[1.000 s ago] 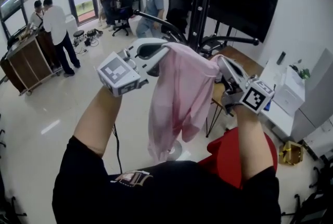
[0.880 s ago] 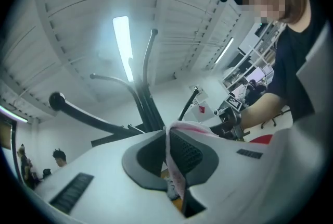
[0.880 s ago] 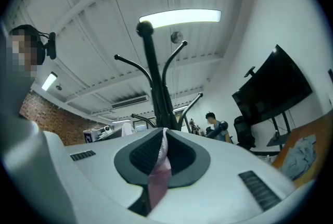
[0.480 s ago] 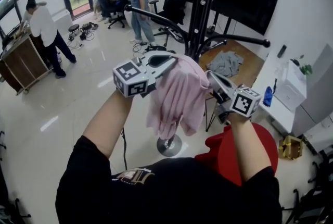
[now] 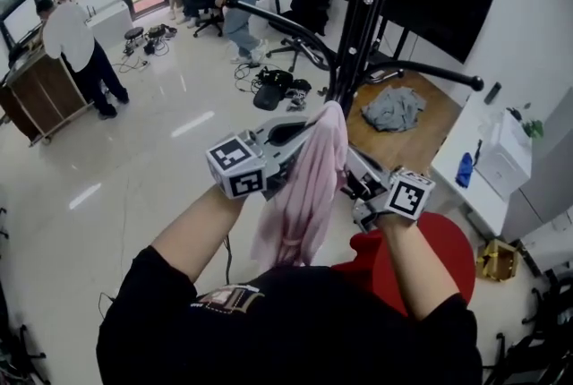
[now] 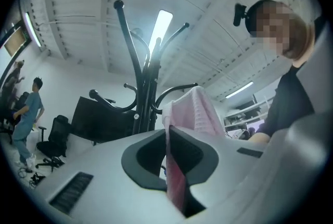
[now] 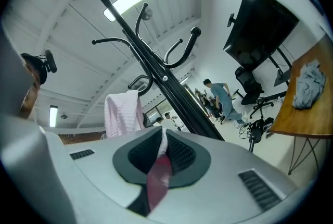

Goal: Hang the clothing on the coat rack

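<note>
Pink cloth [image 5: 309, 186] soft, light, floppy; hold near top edge. Left gripper [image 5: 304, 129] pinches it; right gripper [image 5: 348, 163] jaws just opening, cloth between.

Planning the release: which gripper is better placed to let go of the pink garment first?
Right, probably. On the right gripper the jaws have just been opening, with the pink garment between them, while the left gripper clamps it tight beside the coat rack.
</note>
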